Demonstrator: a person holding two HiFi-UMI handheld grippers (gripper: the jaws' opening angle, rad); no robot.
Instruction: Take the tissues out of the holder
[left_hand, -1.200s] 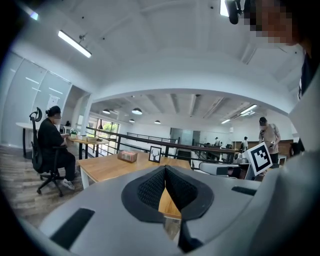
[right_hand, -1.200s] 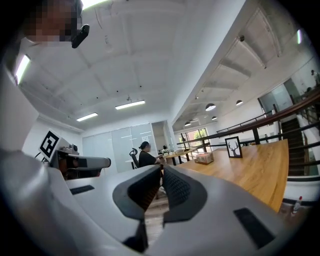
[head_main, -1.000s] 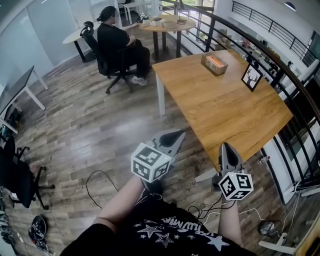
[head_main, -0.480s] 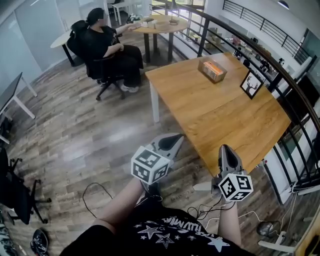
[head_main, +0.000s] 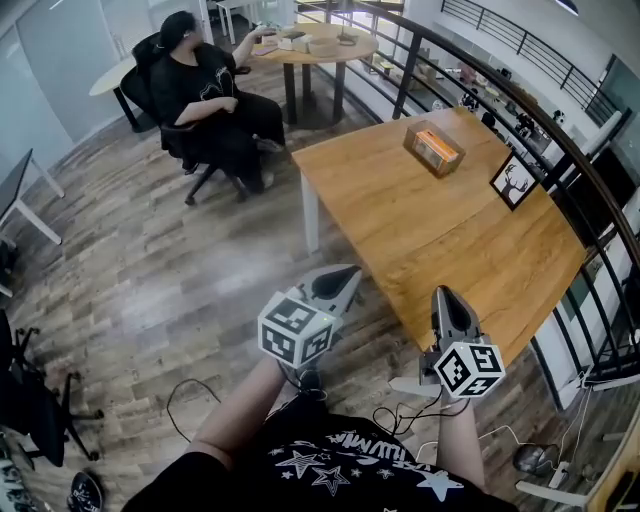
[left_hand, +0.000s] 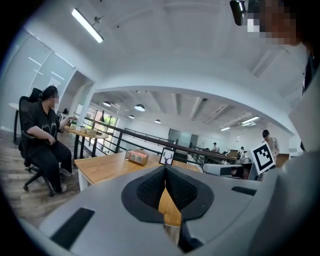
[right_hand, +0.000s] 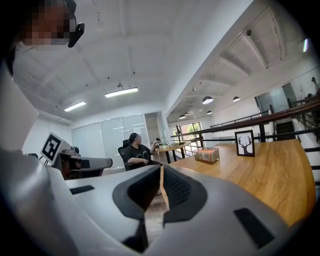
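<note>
The grey left gripper and grey right gripper hang low, jaws pressed together on nothing, presumably just carried along. At one o'clock, well beyond them, the brown box-shaped tissue holder sits on the light wooden table.

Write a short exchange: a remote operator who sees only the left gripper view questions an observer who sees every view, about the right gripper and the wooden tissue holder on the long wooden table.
Operator: Is the right gripper carrying anything?
Observer: No. The right gripper has its jaws shut together, with nothing between them.
Operator: What does the holder's top look like?
Observer: In the head view, the box-shaped wooden tissue holder shows an orange top face.
</note>
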